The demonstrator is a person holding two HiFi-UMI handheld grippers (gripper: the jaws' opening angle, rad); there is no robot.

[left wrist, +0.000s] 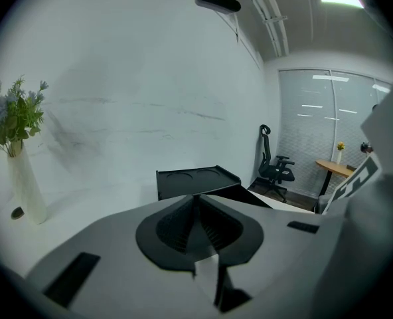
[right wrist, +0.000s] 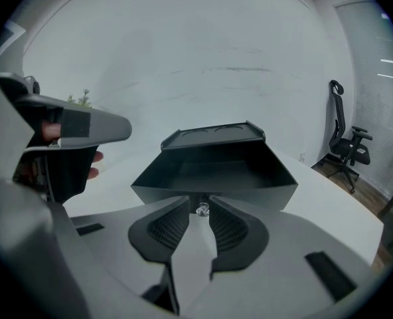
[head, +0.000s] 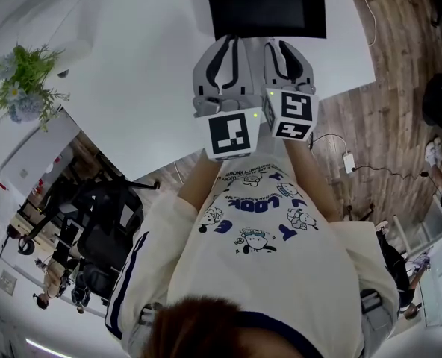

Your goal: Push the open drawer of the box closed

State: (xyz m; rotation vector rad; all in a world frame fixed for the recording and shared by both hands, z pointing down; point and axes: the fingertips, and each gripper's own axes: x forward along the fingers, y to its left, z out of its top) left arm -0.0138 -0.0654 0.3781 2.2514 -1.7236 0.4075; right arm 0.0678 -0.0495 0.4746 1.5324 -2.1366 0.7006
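A spray of green stems and pale flowers (head: 23, 77) stands in a white vase (left wrist: 25, 185) at the far left of the white counter (head: 131, 66). Towards the middle, the left tongs (head: 227, 45) are closed: their tips meet with nothing between them. They are held above the counter, just short of the black box (left wrist: 196, 180). The box sits at the counter's far edge, and its drawer (right wrist: 213, 171) is pulled well out towards the person, showing a dark interior. Just beside the left pair, the right tongs (right wrist: 202, 201) are lined up on the drawer's front. They are partly open, and the drawer's small shiny knob (right wrist: 202, 210) sits in the gap between their tips. Further right, beyond the counter's edge, a black office chair (right wrist: 346, 138) stands on a wood-look floor (head: 385, 125).
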